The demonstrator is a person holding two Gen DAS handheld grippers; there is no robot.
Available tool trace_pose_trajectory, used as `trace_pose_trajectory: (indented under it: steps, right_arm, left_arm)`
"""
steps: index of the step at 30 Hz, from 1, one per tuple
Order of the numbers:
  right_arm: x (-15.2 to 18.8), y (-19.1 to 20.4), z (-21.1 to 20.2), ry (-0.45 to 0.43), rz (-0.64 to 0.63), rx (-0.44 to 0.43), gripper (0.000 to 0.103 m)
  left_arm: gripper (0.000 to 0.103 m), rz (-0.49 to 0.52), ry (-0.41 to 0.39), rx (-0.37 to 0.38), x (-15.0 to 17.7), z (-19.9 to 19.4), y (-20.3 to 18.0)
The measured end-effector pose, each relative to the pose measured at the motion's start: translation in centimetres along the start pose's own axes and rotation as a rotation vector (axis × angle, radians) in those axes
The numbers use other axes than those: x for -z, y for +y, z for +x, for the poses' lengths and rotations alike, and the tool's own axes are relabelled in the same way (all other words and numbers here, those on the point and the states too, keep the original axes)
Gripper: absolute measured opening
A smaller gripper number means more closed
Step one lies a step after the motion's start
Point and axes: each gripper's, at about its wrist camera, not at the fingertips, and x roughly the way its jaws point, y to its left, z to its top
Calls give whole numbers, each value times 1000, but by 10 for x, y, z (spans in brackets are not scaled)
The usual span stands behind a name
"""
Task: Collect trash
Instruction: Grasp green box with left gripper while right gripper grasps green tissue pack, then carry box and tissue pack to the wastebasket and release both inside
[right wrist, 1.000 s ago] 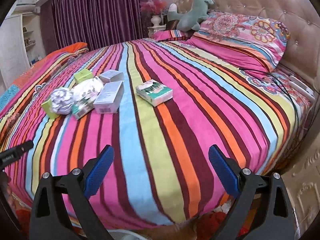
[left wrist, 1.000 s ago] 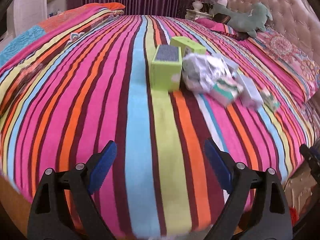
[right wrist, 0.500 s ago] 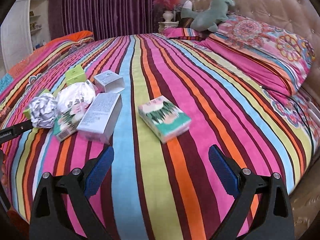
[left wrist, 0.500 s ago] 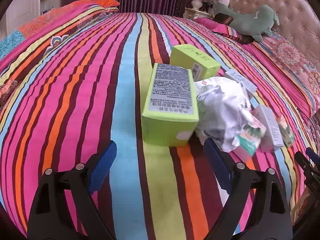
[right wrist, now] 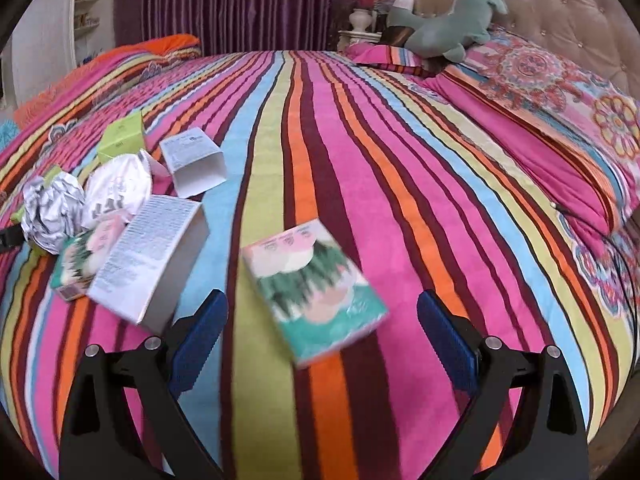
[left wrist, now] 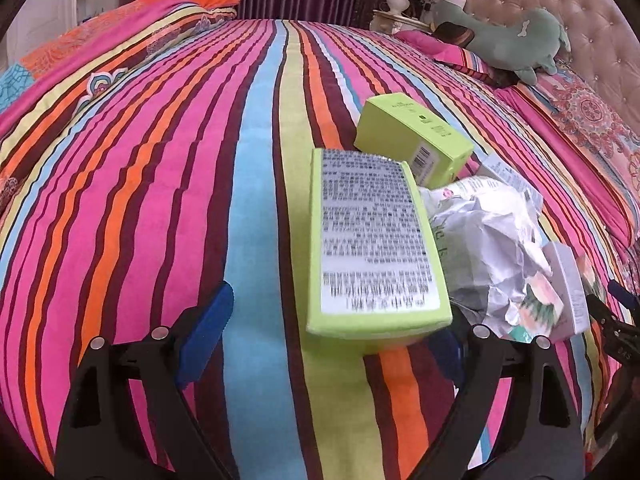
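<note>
left tongs [left wrist: 340,344] released, lime box [left wrist: 372,240] just ahead between the tips, centre-low frame | right tongs [right wrist: 322,336] released, teal tissue pack [right wrist: 316,292] between tips, untouched | crumpled paper [right wrist: 52,208], white cartons [right wrist: 148,256] left frame | striped bed [right wrist: 360,140]

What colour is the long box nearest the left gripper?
Lime green, with a white label of dark print on top. The long box shows best in the left wrist view.
</note>
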Motion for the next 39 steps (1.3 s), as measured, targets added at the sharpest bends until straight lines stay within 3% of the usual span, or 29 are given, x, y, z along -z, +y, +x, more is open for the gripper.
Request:
trace_pose_trajectory:
  steps: [4, 5, 6, 8, 13, 32, 39]
  right_arm:
    - [-8, -1, 12, 33, -29, -27, 91]
    - [-9, 1, 16, 54, -37, -42, 90]
    - [-10, 2, 18, 65, -39, -53, 89]
    - [-9, 5, 21, 89, -37, -85, 73]
    - [-1, 16, 10, 79, 1, -67, 60]
    - [38, 10, -48, 71, 247, -114, 55]
    - [63, 10, -91, 38, 318, -156, 55]
  left_arm:
    - [86, 21, -3, -9, -7, 5, -3]
    - [82, 31, 0, -16, -8, 7, -5]
    - [77, 41, 5, -17, -9, 8, -6]
    - [48, 53, 22, 20, -7, 10, -9]
    - [48, 29, 16, 10, -3, 7, -12]
    - [48, -27, -16, 11, 75, -75, 7]
    - [48, -30, -49, 28, 102, -117, 2]
